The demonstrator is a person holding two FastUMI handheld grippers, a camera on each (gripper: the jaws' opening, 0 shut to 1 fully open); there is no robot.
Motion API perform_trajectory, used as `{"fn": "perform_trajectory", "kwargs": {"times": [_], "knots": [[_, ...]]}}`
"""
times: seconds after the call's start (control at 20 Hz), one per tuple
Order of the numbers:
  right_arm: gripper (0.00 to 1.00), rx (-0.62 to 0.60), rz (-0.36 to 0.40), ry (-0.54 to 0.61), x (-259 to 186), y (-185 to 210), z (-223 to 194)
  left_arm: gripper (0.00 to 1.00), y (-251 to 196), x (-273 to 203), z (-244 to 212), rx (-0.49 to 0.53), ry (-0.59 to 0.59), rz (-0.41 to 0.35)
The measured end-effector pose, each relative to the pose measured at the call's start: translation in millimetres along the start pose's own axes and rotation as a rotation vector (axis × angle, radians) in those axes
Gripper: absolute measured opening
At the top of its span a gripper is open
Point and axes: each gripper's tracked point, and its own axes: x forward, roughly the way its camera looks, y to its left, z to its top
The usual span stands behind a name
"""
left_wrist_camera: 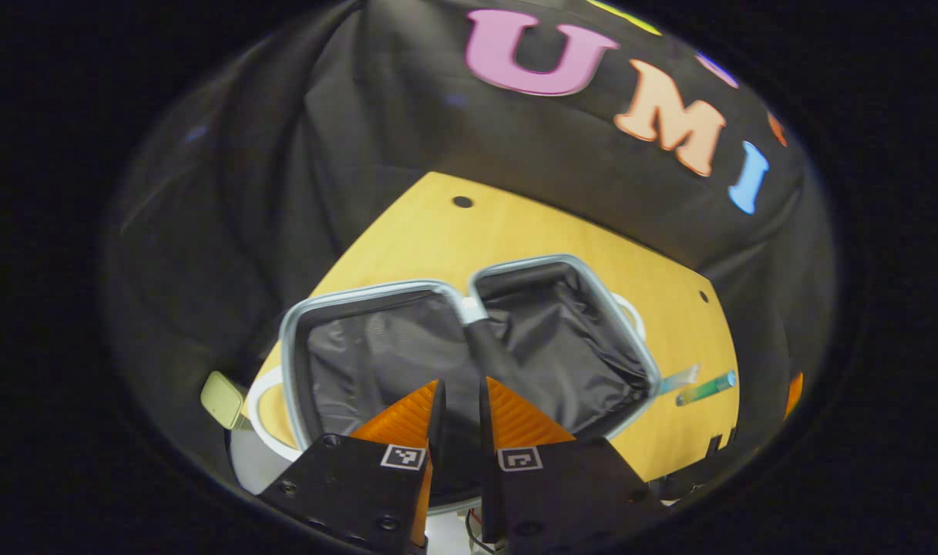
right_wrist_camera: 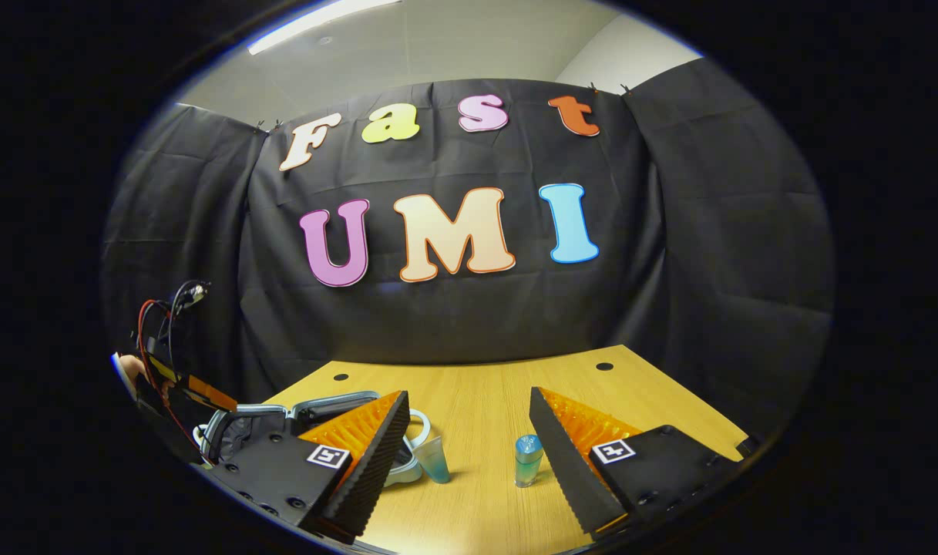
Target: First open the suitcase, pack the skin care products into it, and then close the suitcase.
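Suitcase open on wooden table, black cloth wall behind

Black cloth hangs in folds across the back and both sides of the booth. Below it, low in the frame, lies a light wooden tabletop with small round holes near its far edge. Upper left, a strip light glows on a pale ceiling.
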Motion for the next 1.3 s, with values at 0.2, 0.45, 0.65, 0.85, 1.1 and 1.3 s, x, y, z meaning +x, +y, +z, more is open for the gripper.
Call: {"fn": "perform_trajectory", "kwargs": {"times": [0.2, 0.45, 0.65, 0.85, 1.1, 1.3], "knots": [[0.98, 0.014, 0.012, 0.043, 5, -14, -9, 0.56, -81, -4, 5, 0.126, -0.072, -0.137], [0.98, 0.011, 0.034, 0.092, 10, -32, -19, 0.95, -141, 4, -4, 0.229, -0.096, -0.178], [0.98, 0.017, 0.052, 0.137, 17, -46, -35, 0.95, -200, 12, -12, 0.253, -0.126, -0.244], [0.98, 0.022, 0.078, 0.194, 28, -58, -58, 0.95, -253, 32, -18, 0.244, -0.171, -0.284], [0.98, 0.013, 0.121, 0.252, 43, -70, -85, 0.95, -295, 74, -32, 0.28, -0.214, -0.281], [0.98, -0.009, 0.146, 0.277, 52, -80, -100, 0.94, -305, 109, -50, 0.248, -0.218, -0.253]]}}
